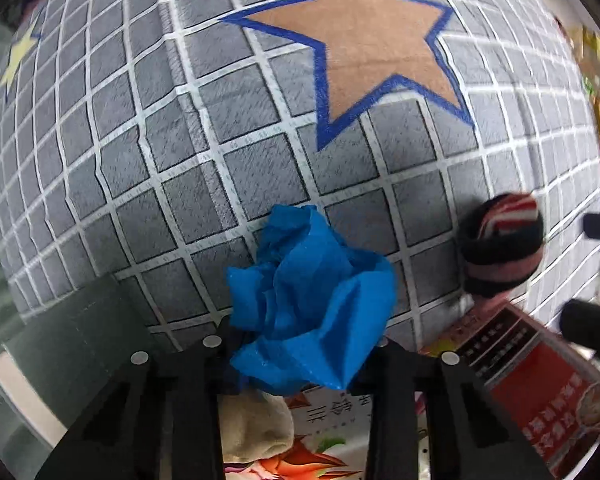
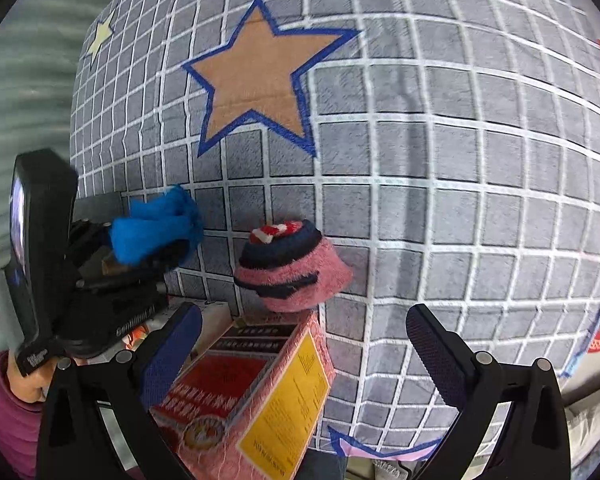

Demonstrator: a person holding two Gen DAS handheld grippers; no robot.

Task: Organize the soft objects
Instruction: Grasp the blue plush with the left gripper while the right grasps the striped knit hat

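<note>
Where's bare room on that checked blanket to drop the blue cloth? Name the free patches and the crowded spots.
Free: the grey squares between the blue cloth and the brown star, and the wide stretch right of the rolled sock in the right wrist view. Crowded: the near edge, where the sock, the red box and a beige cloth sit close together.
</note>
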